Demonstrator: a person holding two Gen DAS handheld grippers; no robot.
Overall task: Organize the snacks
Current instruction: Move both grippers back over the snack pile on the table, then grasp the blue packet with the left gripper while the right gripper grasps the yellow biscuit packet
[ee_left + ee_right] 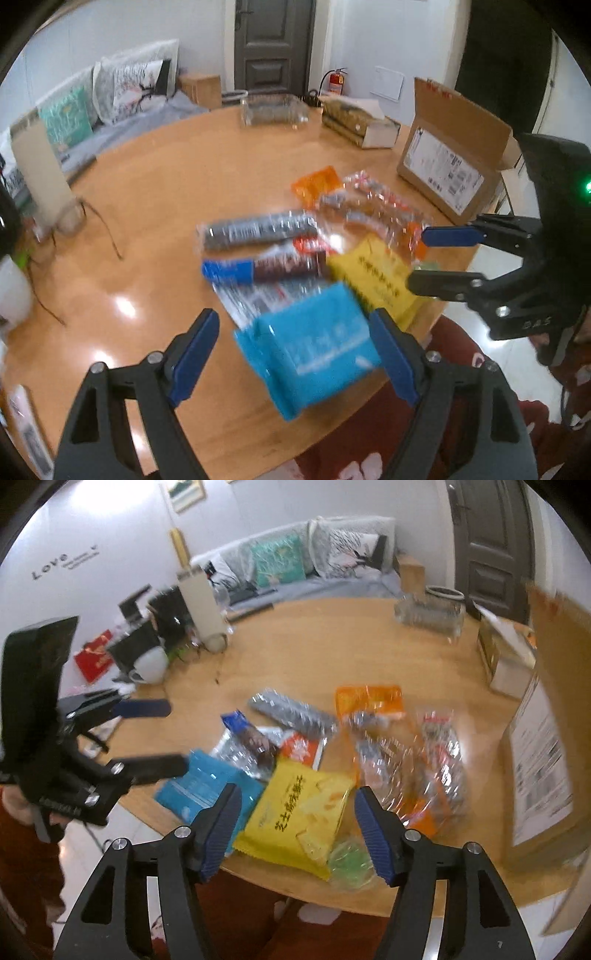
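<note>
Your left gripper point(293, 345) has its fingers spread wide over the blue packet point(308, 350) at the near tabletop point(155, 206) edge; your right gripper point(295, 825), equally spread, frames the yellow packet point(301, 812), holding nothing.

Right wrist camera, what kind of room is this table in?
Most likely a home living room. A sofa with patterned cushions stands behind the round wooden table, a framed picture hangs on the wall, and there is a panelled door.
</note>
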